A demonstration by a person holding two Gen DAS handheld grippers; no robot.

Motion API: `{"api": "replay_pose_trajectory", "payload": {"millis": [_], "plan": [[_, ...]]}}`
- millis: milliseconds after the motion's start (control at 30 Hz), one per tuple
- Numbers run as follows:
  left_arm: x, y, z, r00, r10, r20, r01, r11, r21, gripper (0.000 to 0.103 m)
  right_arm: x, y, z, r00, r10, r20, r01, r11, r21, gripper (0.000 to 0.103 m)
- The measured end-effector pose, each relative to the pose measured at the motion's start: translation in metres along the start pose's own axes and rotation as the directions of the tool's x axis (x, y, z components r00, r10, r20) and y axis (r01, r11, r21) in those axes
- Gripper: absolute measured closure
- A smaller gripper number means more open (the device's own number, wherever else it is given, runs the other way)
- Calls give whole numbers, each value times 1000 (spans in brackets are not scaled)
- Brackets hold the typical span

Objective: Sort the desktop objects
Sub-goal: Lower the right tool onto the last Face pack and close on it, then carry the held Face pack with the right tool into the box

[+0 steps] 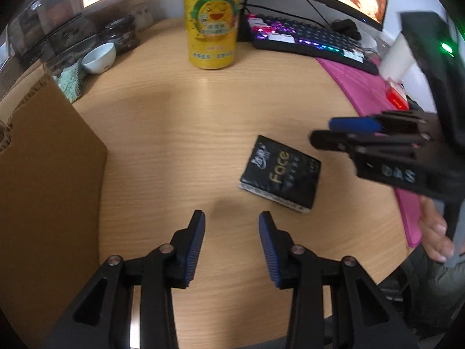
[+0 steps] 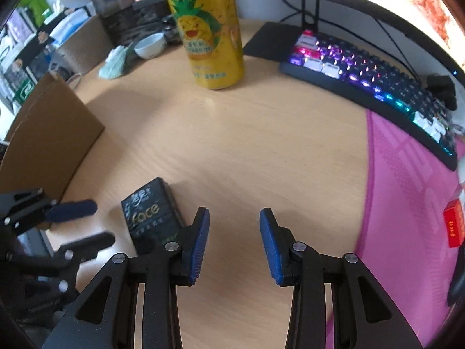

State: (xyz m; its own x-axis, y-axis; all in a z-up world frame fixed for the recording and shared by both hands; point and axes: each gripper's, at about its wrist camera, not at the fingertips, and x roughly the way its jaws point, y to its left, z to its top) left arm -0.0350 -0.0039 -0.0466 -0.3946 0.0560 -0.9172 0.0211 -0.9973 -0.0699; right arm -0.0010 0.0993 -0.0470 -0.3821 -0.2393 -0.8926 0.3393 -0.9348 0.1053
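Observation:
A black tissue pack [image 1: 280, 173] printed "Face" lies flat on the wooden desk [image 1: 180, 133]. My left gripper [image 1: 232, 221] hovers over bare wood just left of and nearer than the pack, open, with nothing between its blue pads. My right gripper [image 1: 322, 131] comes in from the right, a little above the pack's far right side. In the right wrist view the tissue pack [image 2: 152, 216] sits just left of my right gripper [image 2: 234, 218], which is open and empty. The left gripper [image 2: 101, 222] shows at the lower left, beside the pack. A tall yellow pineapple can [image 1: 213, 20] stands upright at the back.
A cardboard box [image 1: 49, 174] stands along the left side. At the back right a lit keyboard [image 1: 314, 39] rests by a pink mat [image 1: 375, 93] with a red box [image 1: 396, 97]. A white bowl [image 1: 98, 58] and jars sit at the back left, under a monitor.

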Motion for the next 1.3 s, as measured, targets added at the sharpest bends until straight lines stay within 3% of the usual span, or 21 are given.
{"api": "replay_pose_trajectory", "payload": {"millis": [67,100,200,500,600,733,1000,1167,1300], "plan": [[-7,1,-2,1000,-2,14,2,1000,8,61,-14,-3,-2,999,12,32,-13,1000,14,65],[-10,2,-4,1000,-2,21,2,1000,13,61,-21,1,-3,997,56,46,-56,998,2,65],[-26,6,-9,999,-13,50,12,1000,4,59,-19,21,-3,991,131,25,-130,989,-66,55],[-37,27,-22,998,-16,61,18,999,-36,55,10,63,-6,992,117,-47,-123,975,-183,55],[-38,33,-23,998,13,63,-10,999,-49,55,16,65,-3,992,115,-52,-123,976,-177,52],[-41,36,-25,998,-3,69,6,999,-52,55,24,72,-2,993,94,-68,-106,975,-194,52],[-65,40,-24,993,-15,116,21,998,-55,55,6,78,5,996,85,-31,-89,975,-205,56],[-121,55,-31,975,-23,221,42,996,-80,55,-36,100,29,982,187,-7,-182,948,-260,56],[-173,92,-44,943,52,328,10,983,-185,55,-75,144,55,950,311,4,-289,889,-356,56]]}}
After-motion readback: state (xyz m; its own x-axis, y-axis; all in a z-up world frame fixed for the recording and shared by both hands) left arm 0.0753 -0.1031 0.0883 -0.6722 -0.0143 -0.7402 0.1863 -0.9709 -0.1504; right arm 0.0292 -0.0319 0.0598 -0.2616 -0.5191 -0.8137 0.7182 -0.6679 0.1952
